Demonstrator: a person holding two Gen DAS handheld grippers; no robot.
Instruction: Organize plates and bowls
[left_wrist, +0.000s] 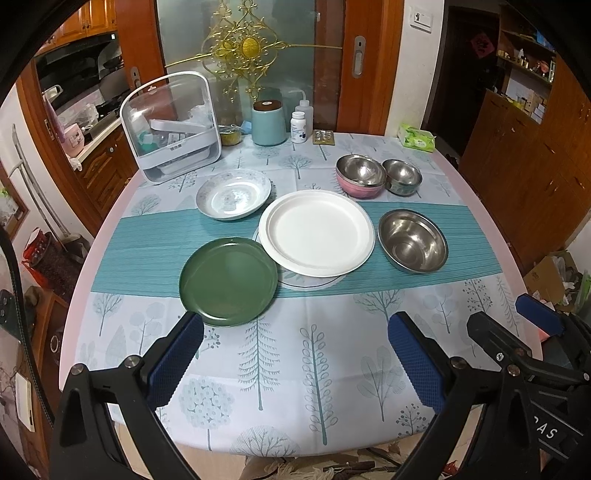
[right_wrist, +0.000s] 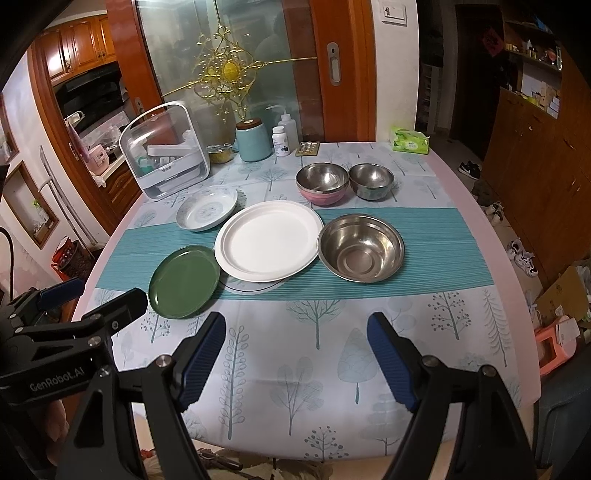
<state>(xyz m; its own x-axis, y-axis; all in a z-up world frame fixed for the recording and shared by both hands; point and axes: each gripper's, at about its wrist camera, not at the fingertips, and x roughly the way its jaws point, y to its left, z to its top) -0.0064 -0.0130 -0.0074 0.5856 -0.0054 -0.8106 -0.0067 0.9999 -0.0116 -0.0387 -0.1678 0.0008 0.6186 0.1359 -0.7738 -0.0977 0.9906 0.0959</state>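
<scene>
**Dishes laid out, both grippers empty**

Left gripper (left_wrist: 295, 354) and right gripper (right_wrist: 295, 354): fingers spread, hovering over near bench (right_wrist: 258, 369) edge. Green plate (left_wrist: 228, 281) touching white plate (left_wrist: 317, 232); large steel bowl (right_wrist: 361, 247) right; patterned dish (left_wrist: 233, 194), two smaller bowls (right_wrist: 345, 181) behind.
</scene>
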